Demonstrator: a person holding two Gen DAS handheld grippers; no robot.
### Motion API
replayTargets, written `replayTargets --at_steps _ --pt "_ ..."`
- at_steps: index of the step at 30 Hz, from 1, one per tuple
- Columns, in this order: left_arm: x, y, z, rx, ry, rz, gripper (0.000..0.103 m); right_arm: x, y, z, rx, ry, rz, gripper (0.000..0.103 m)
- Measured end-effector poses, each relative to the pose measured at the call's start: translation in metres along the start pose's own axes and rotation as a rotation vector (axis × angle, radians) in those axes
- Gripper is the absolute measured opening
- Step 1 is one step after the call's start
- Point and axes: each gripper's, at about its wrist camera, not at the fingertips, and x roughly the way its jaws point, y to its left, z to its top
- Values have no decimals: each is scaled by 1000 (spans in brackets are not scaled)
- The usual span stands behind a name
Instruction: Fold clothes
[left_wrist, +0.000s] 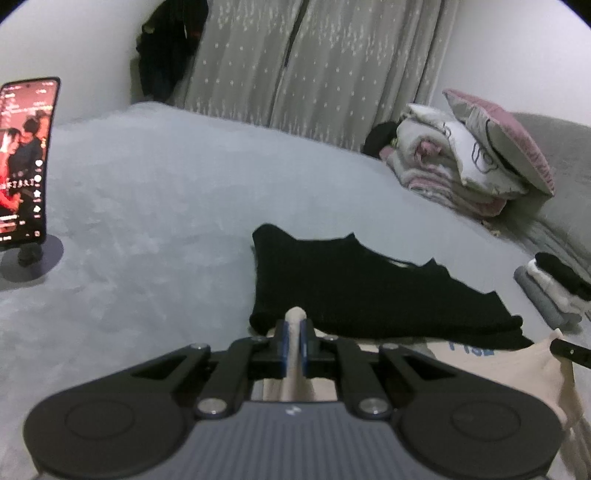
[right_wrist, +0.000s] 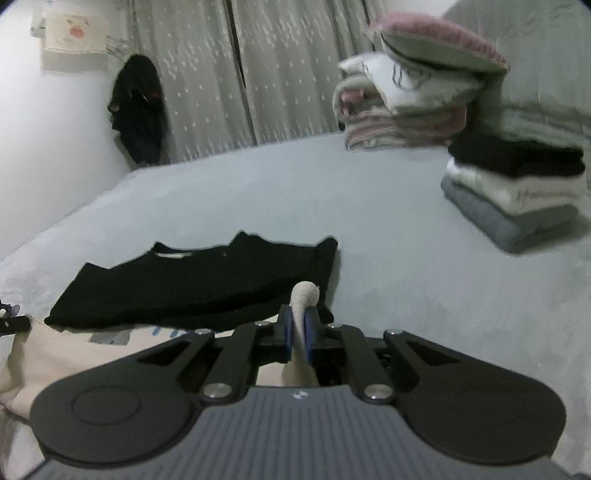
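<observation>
Broadly, a pale blue-grey bed fills both views, with spotted grey curtains hanging along its far edge and a dark coat on the wall to their left. Far right on the bed sits a heap of rolled blankets with a pink-edged pillow leaning on top. Nearer, also on the right, stands a neat stack of folded clothes: grey at the bottom, white in the middle, black on top. A black garment lies flat across the middle of the bed, just beyond both grippers, and its near edge overlaps a cream shirt with blue printing, which is the piece in hand. At the far left a lit phone stands upright on a round-based stand, well apart from the clothing.

The left gripper has its blue-padded fingers pinched tight on a fold of the cream shirt, a nub of fabric poking out past the tips. The right gripper is likewise clamped on another bunch of the same shirt, cloth curling up above its pads. Between them the cream fabric sags near the bed's close edge, partly hidden under the black garment.
</observation>
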Motion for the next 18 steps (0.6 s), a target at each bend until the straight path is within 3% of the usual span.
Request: replayTargets --at_steps 10,15,18 --pt "-17 2 0 -8 -137 -11 6 -16 5 -2 -76 -147 -1 7" --pt "-7 -2 -3 2 -138 17 6 -8 6 -1 -102 -171 -15 7" --pt "4 -3 -5 19 -94 42 6 2 8 -3 -131 -141 -37 7"
